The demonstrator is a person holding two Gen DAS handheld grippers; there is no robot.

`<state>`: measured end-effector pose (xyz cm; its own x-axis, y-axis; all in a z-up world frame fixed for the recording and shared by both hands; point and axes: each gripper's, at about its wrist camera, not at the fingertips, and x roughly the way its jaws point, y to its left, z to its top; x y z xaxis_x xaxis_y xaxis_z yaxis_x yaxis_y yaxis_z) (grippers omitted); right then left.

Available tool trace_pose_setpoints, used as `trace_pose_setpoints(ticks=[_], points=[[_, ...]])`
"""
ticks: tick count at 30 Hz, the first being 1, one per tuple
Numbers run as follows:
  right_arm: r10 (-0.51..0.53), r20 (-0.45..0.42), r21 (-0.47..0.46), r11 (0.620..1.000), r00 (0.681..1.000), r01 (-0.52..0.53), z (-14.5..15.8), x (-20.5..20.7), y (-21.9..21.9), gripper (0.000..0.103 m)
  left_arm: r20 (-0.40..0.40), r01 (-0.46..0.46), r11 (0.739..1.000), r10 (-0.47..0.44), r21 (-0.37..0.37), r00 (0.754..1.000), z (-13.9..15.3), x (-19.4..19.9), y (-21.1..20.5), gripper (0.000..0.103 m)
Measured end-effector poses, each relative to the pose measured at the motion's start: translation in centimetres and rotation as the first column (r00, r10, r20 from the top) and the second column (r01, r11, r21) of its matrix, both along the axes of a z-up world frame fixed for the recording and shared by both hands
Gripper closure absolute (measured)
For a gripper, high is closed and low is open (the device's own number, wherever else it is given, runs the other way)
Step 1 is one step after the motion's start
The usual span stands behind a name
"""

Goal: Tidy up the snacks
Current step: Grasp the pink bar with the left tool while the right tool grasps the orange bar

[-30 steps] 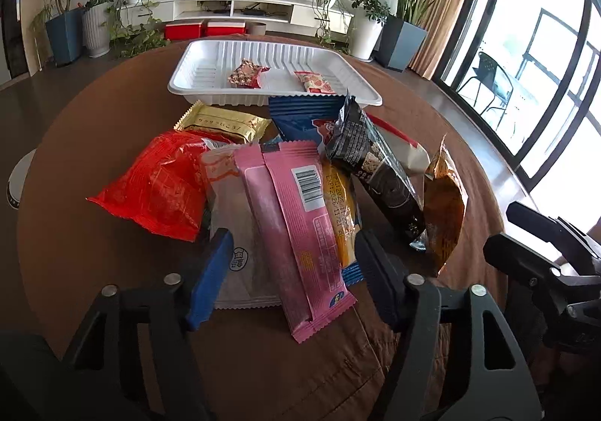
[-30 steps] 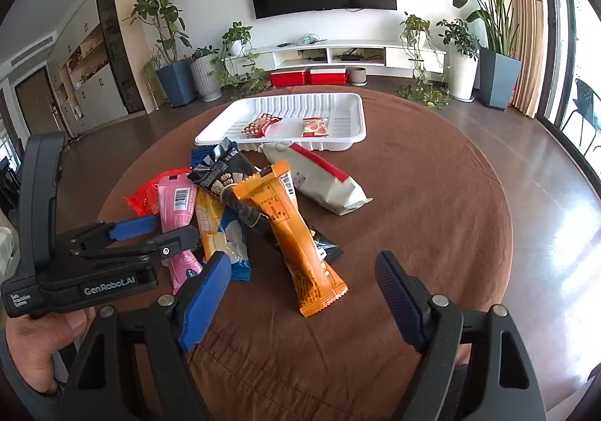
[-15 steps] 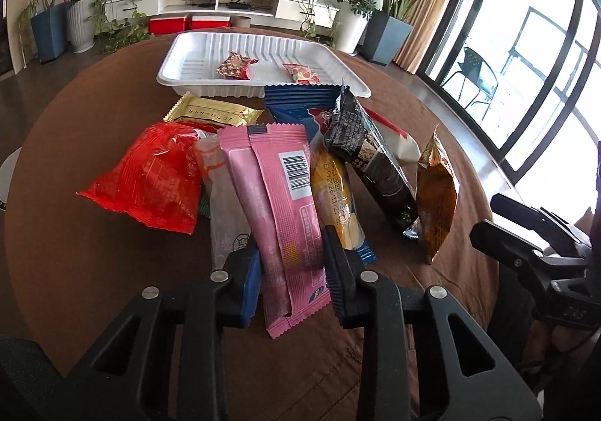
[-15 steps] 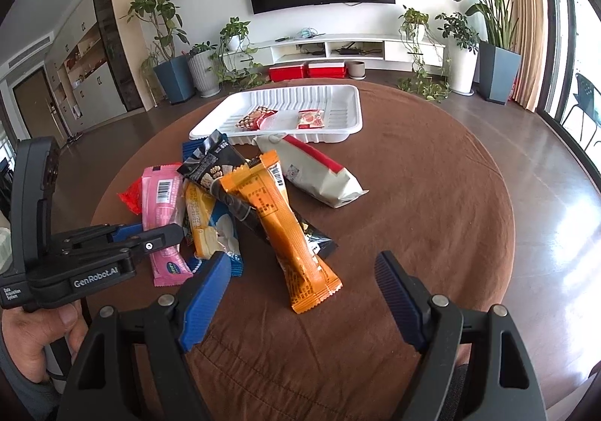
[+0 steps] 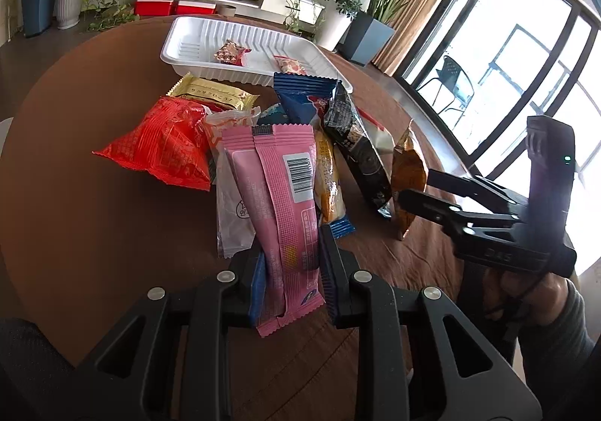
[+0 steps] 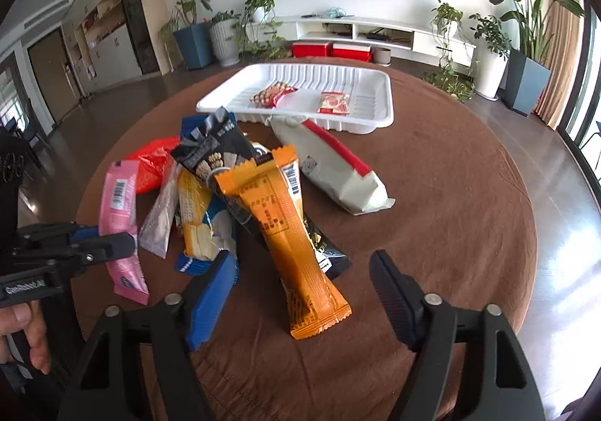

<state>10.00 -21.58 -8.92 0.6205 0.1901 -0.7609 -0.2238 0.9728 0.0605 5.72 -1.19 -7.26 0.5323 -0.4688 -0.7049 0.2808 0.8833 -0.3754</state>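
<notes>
Pinching the pink snack packet [image 5: 285,218] (near end) between left jaws.

The left hand-held gripper [image 5: 291,270] points steeply downward, its two blue-padded fingers [image 5: 257,284] clamped flat against a pink snack packet [image 5: 280,195] near its lower end. The right hand-held gripper [image 6: 300,289] also tilts down; its jaws have just been closing but stand wide apart, straddling an orange snack packet [image 6: 285,233] without touching it.
</notes>
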Motion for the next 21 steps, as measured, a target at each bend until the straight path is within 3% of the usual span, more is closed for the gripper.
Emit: trace_pose_setpoints(ticks=[4, 10, 12, 14, 21], points=[[0.023, -0.030, -0.016, 1.000, 0.999, -0.023, -0.5, 0.1, 0.1, 0.042, -0.007, 0.016, 1.000, -0.016, -0.013, 1.000, -0.2, -0.1, -0.2, 0.080], [0.030, -0.058, 0.007, 1.000, 0.998, -0.029, -1.1, 0.4, -0.1, 0.049, -0.016, 0.032, 0.999, -0.032, -0.020, 0.999, -0.5, -0.2, -0.5, 0.080], [0.038, -0.054, 0.008, 0.999, 0.998, -0.037, -1.1, 0.5, 0.0, 0.054, -0.016, 0.030, 0.999, -0.030, -0.021, 0.999, -0.5, -0.2, -0.5, 0.080], [0.048, -0.056, 0.003, 0.999, 0.997, -0.048, -1.1, 0.6, 0.1, 0.069, -0.015, 0.031, 0.999, -0.031, -0.020, 0.999, -0.5, -0.3, -0.6, 0.080], [0.041, -0.072, 0.033, 0.999, 0.997, -0.039, -1.2, 0.5, -0.3, 0.079, -0.024, 0.042, 0.999, -0.043, -0.025, 0.999, -0.7, -0.2, -0.7, 0.080]])
